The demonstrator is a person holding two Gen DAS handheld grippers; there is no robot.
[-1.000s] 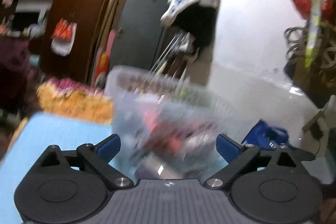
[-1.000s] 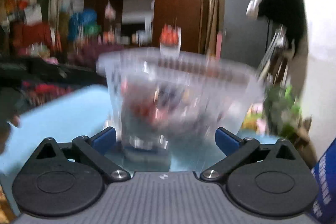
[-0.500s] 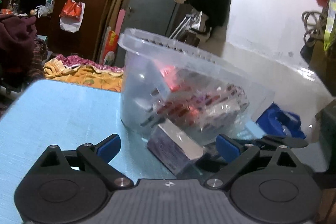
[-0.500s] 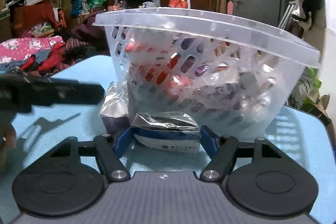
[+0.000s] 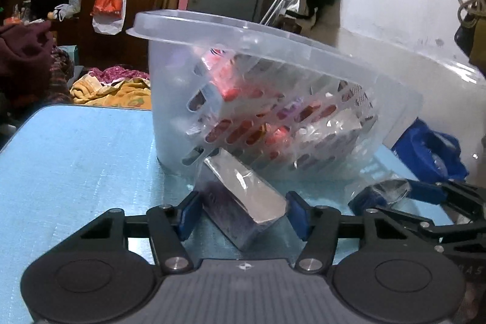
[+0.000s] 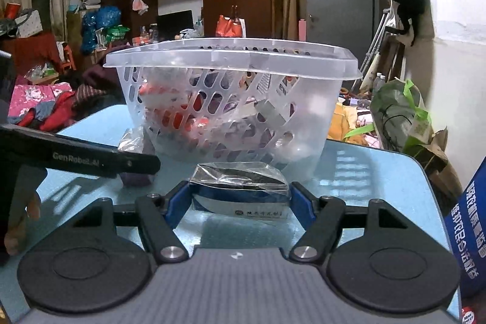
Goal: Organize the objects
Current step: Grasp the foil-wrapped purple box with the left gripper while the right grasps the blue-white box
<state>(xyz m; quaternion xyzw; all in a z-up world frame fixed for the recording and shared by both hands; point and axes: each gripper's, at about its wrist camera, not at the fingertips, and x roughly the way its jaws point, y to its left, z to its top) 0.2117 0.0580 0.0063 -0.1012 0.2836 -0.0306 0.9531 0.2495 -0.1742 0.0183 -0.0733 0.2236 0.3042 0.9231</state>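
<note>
Counts, both wrist views:
- Grippers: 2, the left gripper (image 5: 241,213) and the right gripper (image 6: 240,204).
- Wrapped boxes outside the basket: 2, one purple box (image 5: 240,202) and one blue-and-white box (image 6: 240,198).
- Slotted clear basket (image 6: 319,111): 1.
- Packs inside it: several; exact count cannot be told.
- Blue table (image 5: 76,141): 1.

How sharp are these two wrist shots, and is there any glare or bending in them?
Left wrist: the basket is slightly soft, and glare whitens the top of the wrapped box in the left gripper. Right wrist: sharper; the wrapped pack reflects light, and the fisheye curves the walls.
</note>
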